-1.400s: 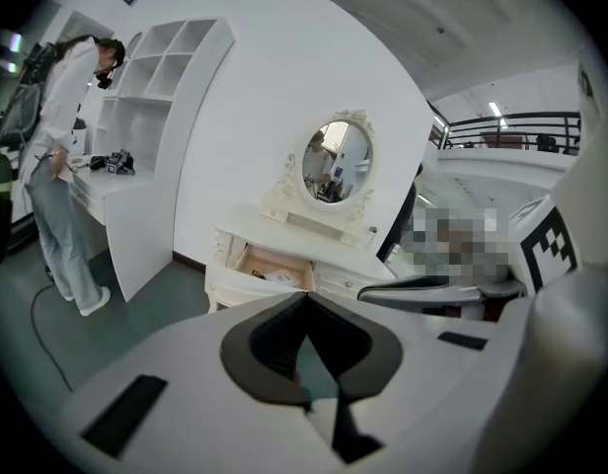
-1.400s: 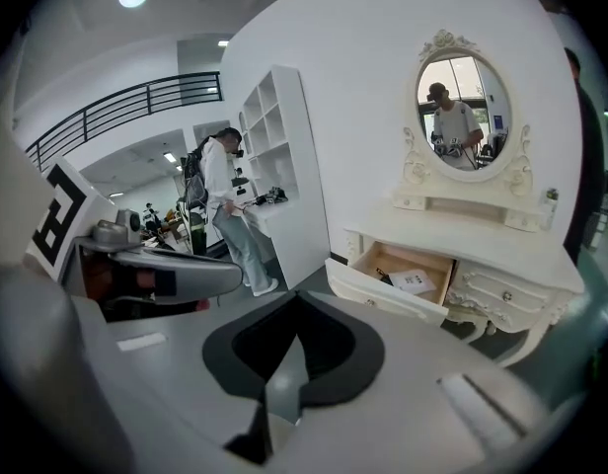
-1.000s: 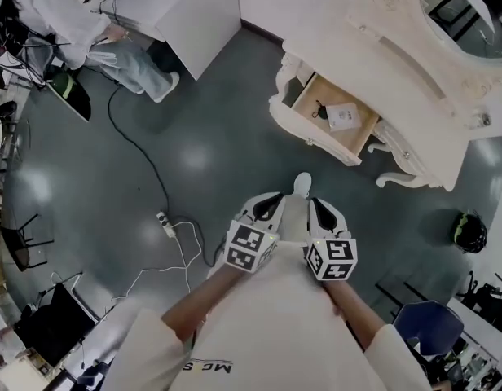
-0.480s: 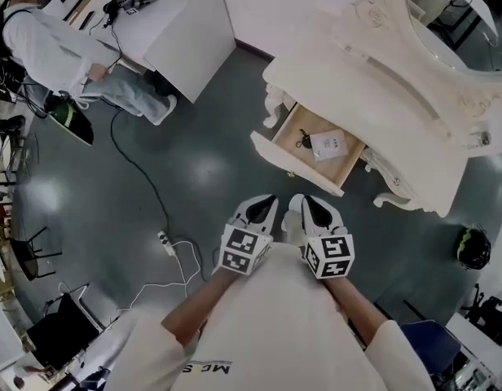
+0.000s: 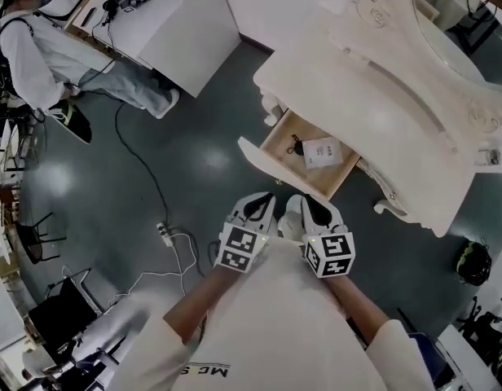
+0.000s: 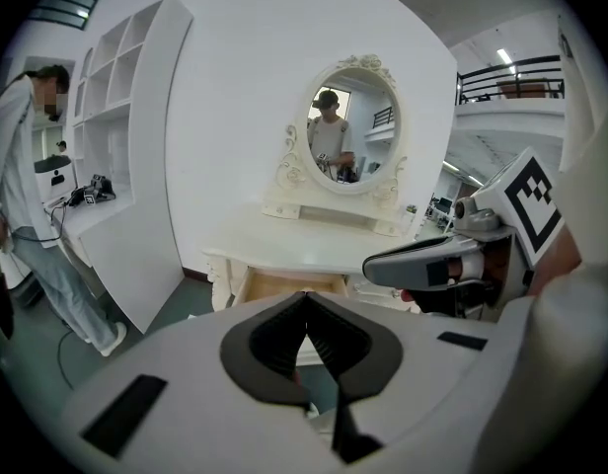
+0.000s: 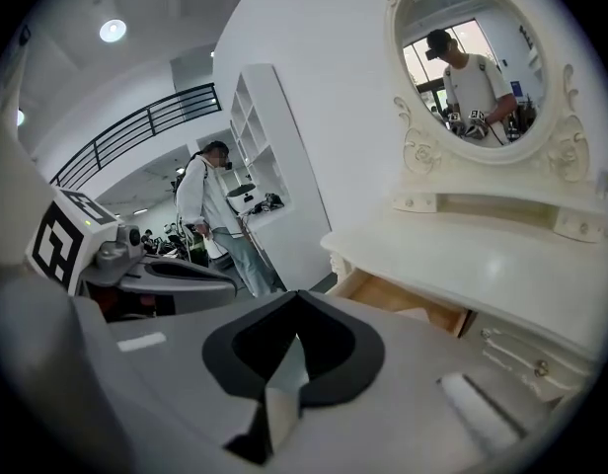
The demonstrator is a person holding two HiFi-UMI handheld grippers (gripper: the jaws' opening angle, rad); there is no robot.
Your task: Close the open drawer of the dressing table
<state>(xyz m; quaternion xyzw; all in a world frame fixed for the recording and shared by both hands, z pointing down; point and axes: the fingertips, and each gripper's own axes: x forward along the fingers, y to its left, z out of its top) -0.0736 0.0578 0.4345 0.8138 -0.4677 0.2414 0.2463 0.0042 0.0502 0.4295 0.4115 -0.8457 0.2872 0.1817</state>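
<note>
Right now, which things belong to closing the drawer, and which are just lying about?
Job: drawer, dressing table, left gripper and right gripper, both shut.
Lying about: white card and small dark item in the drawer, power strip and cable on the floor, person.

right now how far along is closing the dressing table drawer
Done: nothing yet; the drawer is pulled out of the dressing table, a white card and a small dark item inside. In hand: the left gripper and right gripper, both shut and empty, are held short of the drawer's front, not touching it. Left: reach the front and push the drawer in.
</note>
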